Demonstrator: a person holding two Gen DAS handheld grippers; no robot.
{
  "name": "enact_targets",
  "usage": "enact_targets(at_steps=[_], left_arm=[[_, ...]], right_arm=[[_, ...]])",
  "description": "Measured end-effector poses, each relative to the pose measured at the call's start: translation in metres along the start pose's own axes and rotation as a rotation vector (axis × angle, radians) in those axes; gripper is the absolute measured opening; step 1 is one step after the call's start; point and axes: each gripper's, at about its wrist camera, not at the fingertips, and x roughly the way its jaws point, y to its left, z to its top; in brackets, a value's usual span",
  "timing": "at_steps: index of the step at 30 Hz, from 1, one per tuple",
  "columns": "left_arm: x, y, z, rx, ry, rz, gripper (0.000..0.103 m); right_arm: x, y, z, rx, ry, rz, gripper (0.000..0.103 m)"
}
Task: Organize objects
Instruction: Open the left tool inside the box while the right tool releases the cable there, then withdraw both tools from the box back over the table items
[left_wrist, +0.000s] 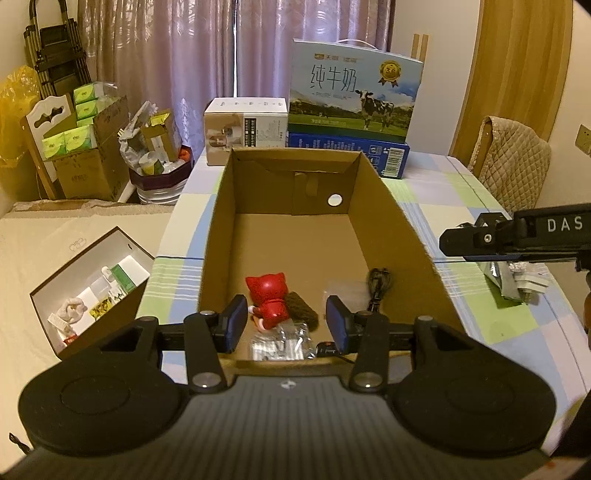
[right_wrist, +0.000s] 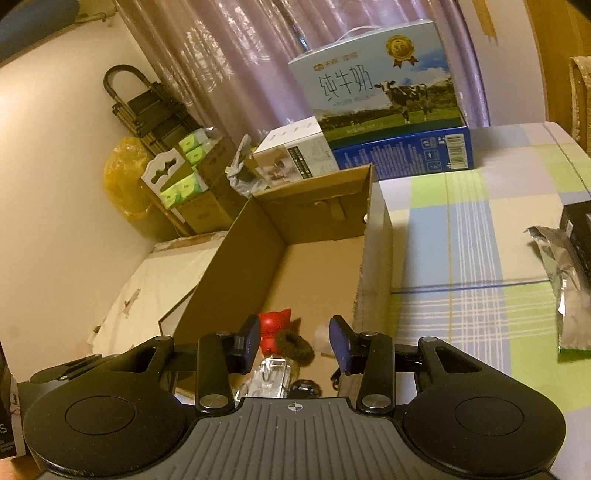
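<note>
Left gripper (left_wrist: 287, 322) hovers at the near rim of the cardboard box (left_wrist: 391, 221), jaws spread, empty. Red figurine (left_wrist: 269, 300) lies directly ahead between its fingers, inside the box. Right gripper (right_wrist: 294, 341) likewise spread, empty.

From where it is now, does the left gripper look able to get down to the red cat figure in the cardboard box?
Probably yes. The left gripper hangs open over the box's near end, with the red cat figure showing between its fingers. The cardboard box has no lid; only the dark fuzzy piece crowds its right side.
</note>
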Motion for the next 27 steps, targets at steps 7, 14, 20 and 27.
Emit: enact_targets(at_steps=[7, 14, 20, 27], left_arm=[[-0.008, -0.013, -0.005, -0.006, 0.005, -0.014, 0.044], [-0.015, -0.028, -0.007, -0.001, 0.003, -0.03, 0.046], [-0.02, -0.041, -0.005, -0.001, -0.004, -0.037, 0.051], [-0.029, -0.062, -0.004, 0.014, -0.021, -0.064, 0.062]], right_arm=[[-0.02, -0.003, -0.008, 0.01, -0.013, -0.003, 0.039], [-0.042, -0.016, -0.019, 0.037, -0.022, -0.022, 0.039], [-0.06, -0.028, -0.027, 0.052, -0.03, -0.049, 0.039], [-0.091, -0.046, -0.038, 0.017, -0.064, -0.12, 0.039]])
